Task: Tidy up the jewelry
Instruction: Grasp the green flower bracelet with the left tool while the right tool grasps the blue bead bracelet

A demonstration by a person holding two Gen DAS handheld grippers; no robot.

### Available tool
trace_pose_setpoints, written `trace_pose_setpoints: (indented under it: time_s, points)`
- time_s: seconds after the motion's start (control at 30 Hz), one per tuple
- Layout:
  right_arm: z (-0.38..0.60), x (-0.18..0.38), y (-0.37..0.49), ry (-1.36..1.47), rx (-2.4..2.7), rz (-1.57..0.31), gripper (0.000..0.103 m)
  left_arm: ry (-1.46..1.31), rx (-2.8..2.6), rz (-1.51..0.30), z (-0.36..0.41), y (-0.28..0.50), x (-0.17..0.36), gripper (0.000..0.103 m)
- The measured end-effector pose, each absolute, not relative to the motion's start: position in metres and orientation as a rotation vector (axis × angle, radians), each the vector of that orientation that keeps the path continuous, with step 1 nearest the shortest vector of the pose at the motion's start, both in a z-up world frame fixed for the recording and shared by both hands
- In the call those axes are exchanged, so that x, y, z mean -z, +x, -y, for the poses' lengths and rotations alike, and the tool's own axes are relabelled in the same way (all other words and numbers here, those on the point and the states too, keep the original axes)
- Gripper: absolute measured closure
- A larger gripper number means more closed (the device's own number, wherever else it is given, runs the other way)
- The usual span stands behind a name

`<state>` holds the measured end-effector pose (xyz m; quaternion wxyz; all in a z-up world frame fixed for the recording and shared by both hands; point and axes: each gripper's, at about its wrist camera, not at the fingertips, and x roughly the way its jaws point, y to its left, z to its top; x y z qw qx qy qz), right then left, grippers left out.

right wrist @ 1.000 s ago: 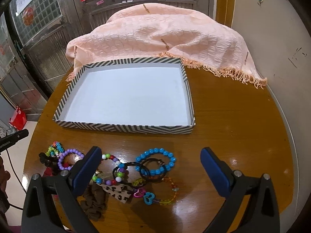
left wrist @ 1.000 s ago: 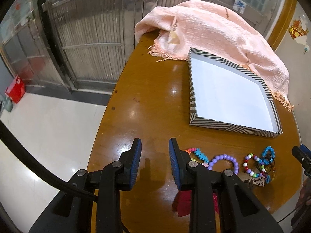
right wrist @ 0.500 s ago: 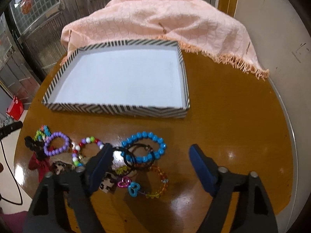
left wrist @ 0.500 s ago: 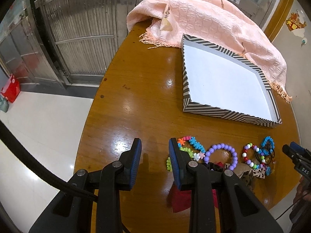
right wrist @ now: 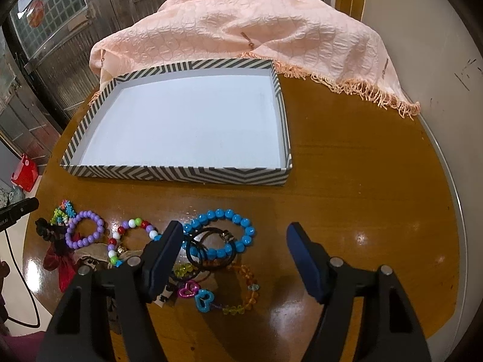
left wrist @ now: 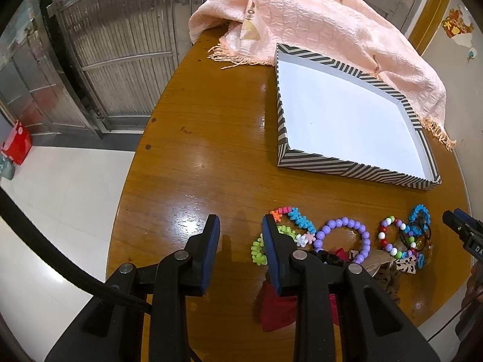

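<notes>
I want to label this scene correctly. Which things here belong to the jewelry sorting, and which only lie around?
For the job: striped box, blue bracelet, purple bracelet, mixed bead bracelet, black hair ties, both grippers.

Lying about: pink cloth, red bag.

Bare wood separates the jewelry pile (right wrist: 157, 250) from the striped tray (right wrist: 181, 175).

Counter (right wrist: 362, 163): glossy varnished wood. Box (right wrist: 175, 175): matt striped paper. Shawl (right wrist: 241, 27): textured cloth. Blue bracelet (right wrist: 241, 220): shiny plastic beads.
</notes>
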<state>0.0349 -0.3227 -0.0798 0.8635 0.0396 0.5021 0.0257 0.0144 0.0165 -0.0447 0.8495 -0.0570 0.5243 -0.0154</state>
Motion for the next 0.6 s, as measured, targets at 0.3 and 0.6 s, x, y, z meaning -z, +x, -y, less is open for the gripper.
trace_pose_setpoints:
  time_s: [0.3,0.6]
  points:
    - [0.326,0.081,0.036,0.028,-0.041,-1.06,0.028,-0.128,0.026,-1.12,-0.021,0.015,0.047,0.081]
    - [0.356,0.093,0.042,0.053,0.012,-1.111,0.032,-0.185,0.03,-1.172,-0.03,0.019,0.062,0.081]
